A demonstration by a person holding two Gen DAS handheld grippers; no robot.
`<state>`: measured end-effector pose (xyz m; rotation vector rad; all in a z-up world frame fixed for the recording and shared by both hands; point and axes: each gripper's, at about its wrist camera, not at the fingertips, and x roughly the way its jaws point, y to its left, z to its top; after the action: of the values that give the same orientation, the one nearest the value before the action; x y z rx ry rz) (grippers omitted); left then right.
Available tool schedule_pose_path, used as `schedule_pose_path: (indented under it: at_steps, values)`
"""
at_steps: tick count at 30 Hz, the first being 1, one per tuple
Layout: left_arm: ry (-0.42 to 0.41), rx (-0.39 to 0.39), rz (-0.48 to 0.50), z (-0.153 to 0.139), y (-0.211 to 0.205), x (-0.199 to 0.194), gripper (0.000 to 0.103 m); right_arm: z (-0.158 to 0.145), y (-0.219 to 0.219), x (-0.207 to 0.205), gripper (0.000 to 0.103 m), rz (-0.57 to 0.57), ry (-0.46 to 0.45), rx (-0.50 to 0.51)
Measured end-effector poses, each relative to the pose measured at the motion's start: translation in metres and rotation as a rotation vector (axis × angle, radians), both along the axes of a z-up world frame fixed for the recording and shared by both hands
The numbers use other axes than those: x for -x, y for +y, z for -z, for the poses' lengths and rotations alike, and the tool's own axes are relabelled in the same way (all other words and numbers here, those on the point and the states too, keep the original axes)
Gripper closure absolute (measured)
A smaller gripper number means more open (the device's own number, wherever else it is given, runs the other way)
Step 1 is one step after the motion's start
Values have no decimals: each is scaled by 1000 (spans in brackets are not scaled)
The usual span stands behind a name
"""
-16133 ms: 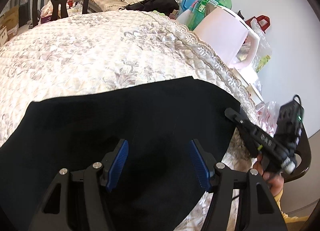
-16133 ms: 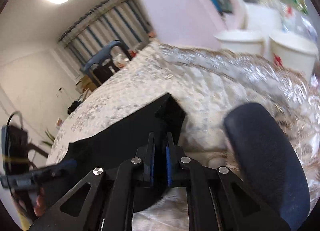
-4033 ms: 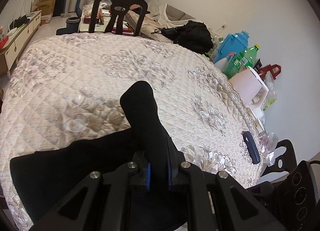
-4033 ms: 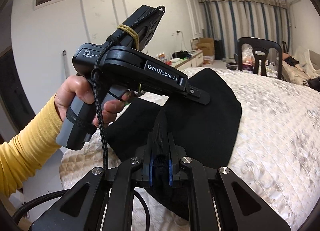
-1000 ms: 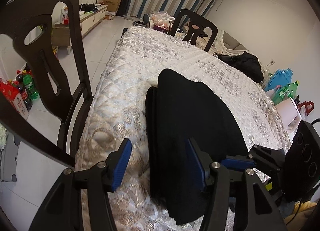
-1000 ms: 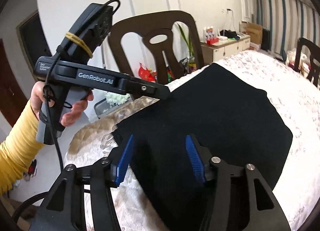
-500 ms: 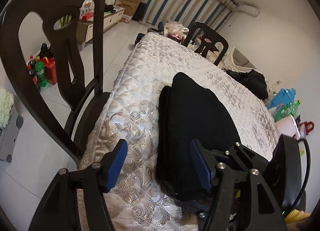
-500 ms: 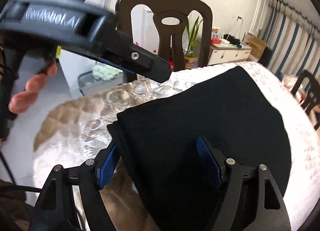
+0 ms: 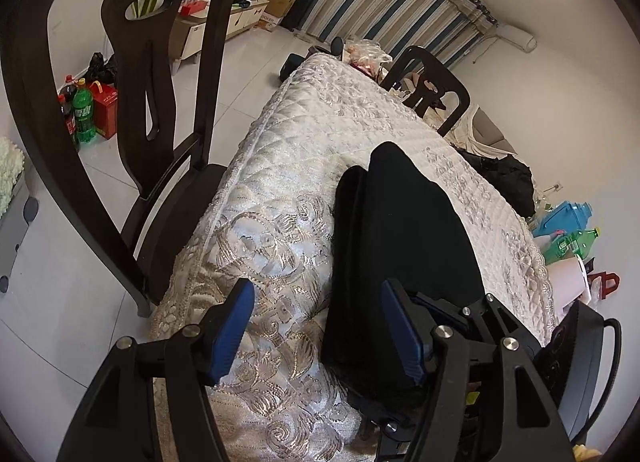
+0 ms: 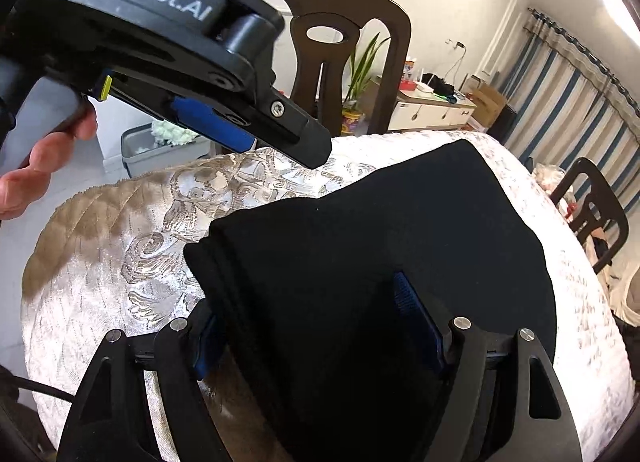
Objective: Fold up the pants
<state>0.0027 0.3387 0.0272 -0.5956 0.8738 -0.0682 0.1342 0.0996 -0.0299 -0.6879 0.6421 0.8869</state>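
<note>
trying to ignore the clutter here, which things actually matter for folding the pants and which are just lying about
Part of the job:
- black pants, folded on the quilted table cover
- left tongs, open
- right tongs, open over the pants

Just lying about:
- near dark chair
- far chair
- soda bottles on the floor
- blue jug
- green bottle

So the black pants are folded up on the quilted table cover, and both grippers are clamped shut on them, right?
Not quite. The black pants do lie folded on the quilted table cover, but neither gripper is clamped. The right wrist view shows the right gripper open around the fold's near end; the left wrist view shows the left gripper open over the pants' edge.
</note>
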Motion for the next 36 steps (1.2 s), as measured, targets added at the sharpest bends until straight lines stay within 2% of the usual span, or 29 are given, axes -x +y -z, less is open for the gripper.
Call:
schedule_pose_path:
  at_steps: [6,10,13,17,18,21,25,36]
  values:
    - [6,12,6,3,-1,-4,35,-1,3,-1,28,10,-4,3]
    - [5,33,15,4,0,-7,35,-3,2,-1,33,14,-3,-6]
    - [11,76,29,7,0,-11,31,-5,0,2,43,12,0,-25]
    - [34,172,58,14,-1,-22,27,-8,-6,-1,58,25,7,-55]
    - [38,190,61,16,-3,-24,27,-10,-8,-2,64,28,13,-72]
    - [31,245,70,18,-6,-30,22,-15,-18,-6,73,53,34,-128]
    - [51,317,79,23,-9,-40,14,-20,-27,-9,75,64,58,-181]
    - [88,345,181,21,-24,-63,11,-23,-30,-5,77,71,79,-225]
